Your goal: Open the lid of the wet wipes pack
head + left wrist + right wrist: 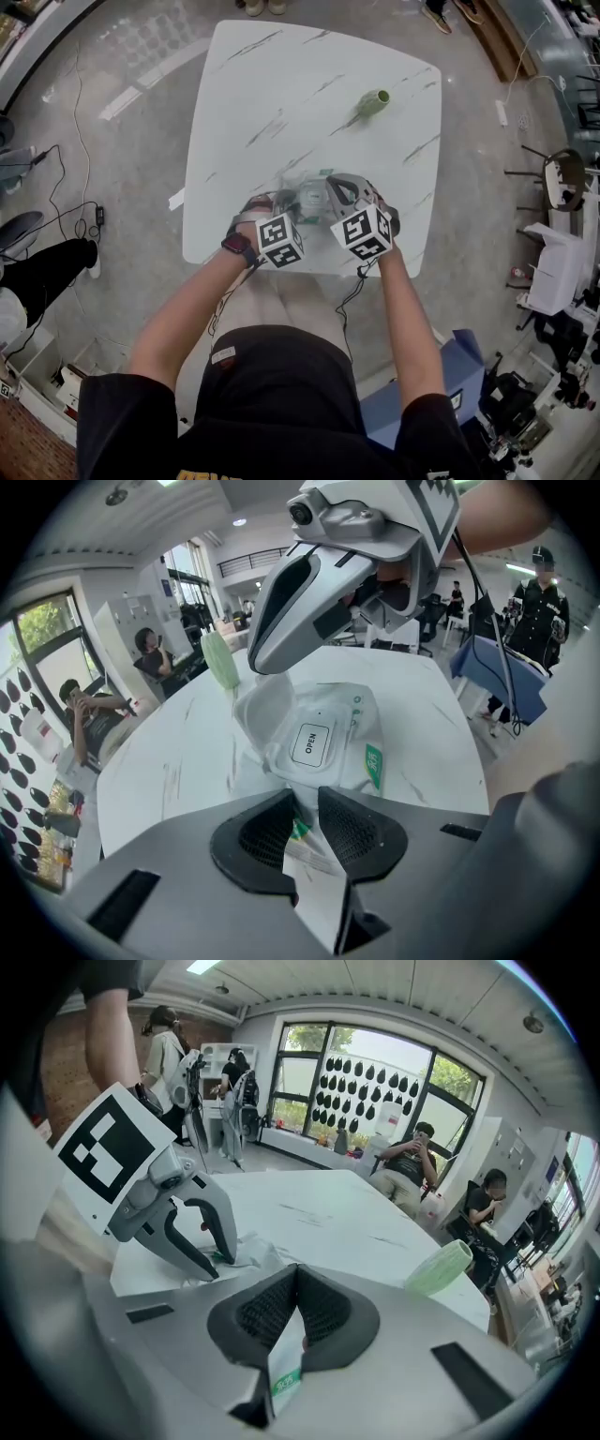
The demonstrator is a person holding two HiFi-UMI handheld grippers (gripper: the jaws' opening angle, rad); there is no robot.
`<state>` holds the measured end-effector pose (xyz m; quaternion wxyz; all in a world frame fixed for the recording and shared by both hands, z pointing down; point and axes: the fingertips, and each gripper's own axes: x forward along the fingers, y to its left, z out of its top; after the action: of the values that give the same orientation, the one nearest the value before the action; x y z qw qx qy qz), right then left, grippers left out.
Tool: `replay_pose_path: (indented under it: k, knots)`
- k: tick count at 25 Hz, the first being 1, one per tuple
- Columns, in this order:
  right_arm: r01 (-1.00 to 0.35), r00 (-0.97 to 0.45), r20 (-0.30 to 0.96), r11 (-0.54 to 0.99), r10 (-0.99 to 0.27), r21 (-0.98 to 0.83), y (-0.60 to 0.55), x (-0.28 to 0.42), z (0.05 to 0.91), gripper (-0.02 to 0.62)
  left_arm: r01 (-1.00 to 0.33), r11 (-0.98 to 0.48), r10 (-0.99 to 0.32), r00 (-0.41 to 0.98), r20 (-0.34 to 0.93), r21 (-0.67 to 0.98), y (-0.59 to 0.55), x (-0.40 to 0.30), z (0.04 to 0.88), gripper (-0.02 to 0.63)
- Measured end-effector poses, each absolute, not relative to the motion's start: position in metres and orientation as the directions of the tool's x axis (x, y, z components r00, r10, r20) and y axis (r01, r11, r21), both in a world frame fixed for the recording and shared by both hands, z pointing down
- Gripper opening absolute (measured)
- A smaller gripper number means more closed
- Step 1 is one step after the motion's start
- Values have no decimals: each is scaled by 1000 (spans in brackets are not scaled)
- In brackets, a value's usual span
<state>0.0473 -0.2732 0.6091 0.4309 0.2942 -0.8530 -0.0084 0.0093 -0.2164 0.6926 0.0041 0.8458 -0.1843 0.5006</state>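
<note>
Left gripper, wipes pack edge clamped (right gripper too)

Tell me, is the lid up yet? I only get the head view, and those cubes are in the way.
Observer: Yes. The left gripper view shows the lid tipped up, the right claw shut on its top rim.
Operator: What's under it?
Observer: A label reading OPEN, on the wet wipes pack.
Operator: And the other one?
Observer: The left claw pinches the pack's near edge, seen in its own view.
</note>
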Motion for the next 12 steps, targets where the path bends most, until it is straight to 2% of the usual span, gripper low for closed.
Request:
replay_pose_path:
  k: [7,12]
  knots:
    - [-481,-439,758,839,-482,255,-282,55,623,2,-315,-933,-305,433,848,-175,-217,9,693,92]
    - [-538,-435,761,816,-482,210,-289,68,635,2,-316,-933,-305,433,848,-174,-218,9,694,92]
